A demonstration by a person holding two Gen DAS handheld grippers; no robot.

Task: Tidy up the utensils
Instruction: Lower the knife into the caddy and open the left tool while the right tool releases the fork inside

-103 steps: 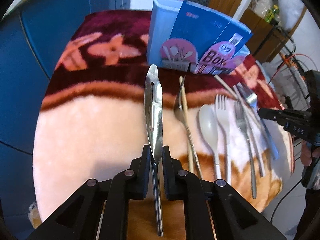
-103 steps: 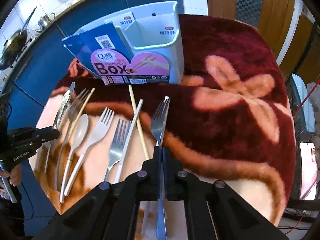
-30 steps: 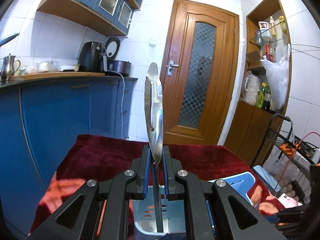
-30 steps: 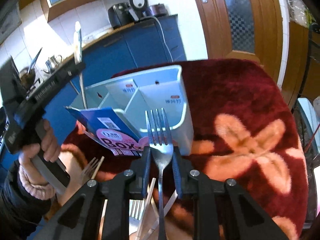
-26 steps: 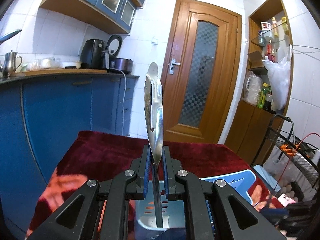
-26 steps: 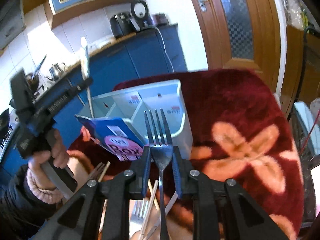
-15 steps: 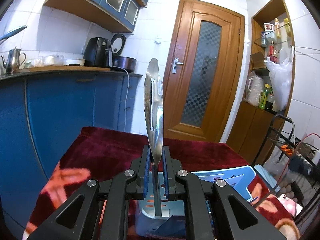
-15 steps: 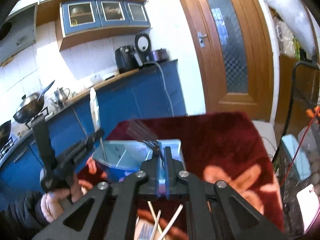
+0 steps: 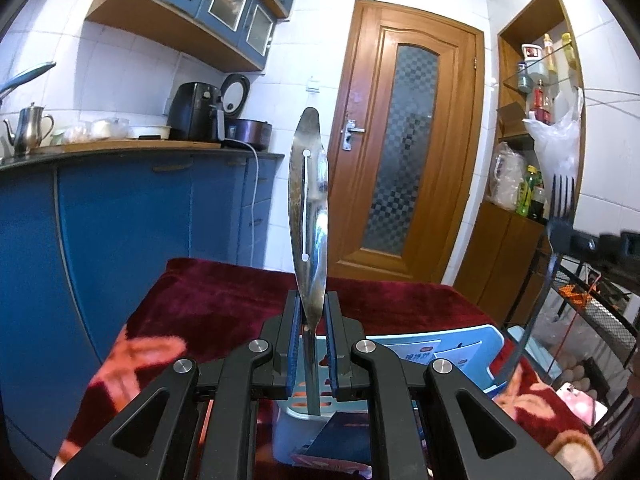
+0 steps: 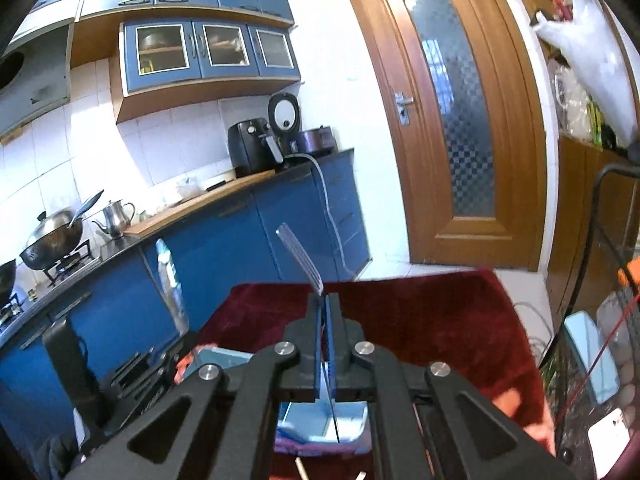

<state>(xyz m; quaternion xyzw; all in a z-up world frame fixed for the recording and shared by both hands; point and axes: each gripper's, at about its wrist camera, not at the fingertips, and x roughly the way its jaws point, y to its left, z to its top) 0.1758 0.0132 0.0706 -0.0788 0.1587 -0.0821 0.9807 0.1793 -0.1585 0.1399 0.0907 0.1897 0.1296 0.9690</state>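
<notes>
right claw (image 10: 324,300) lifted fork (image 10: 300,258) above box (image 10: 320,420)

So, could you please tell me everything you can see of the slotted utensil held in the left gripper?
The slotted utensil is shiny metal with a long leaf-shaped blade, rounded at the top, cut by one narrow lengthwise slot with a round hole at each end. It stands nearly upright, blade up. The left gripper is shut on it where the blade narrows, blue pads pressing both sides. Its thin flat handle hangs down over the light blue utensil box. In the right wrist view it shows, blurred, at the left.
</notes>
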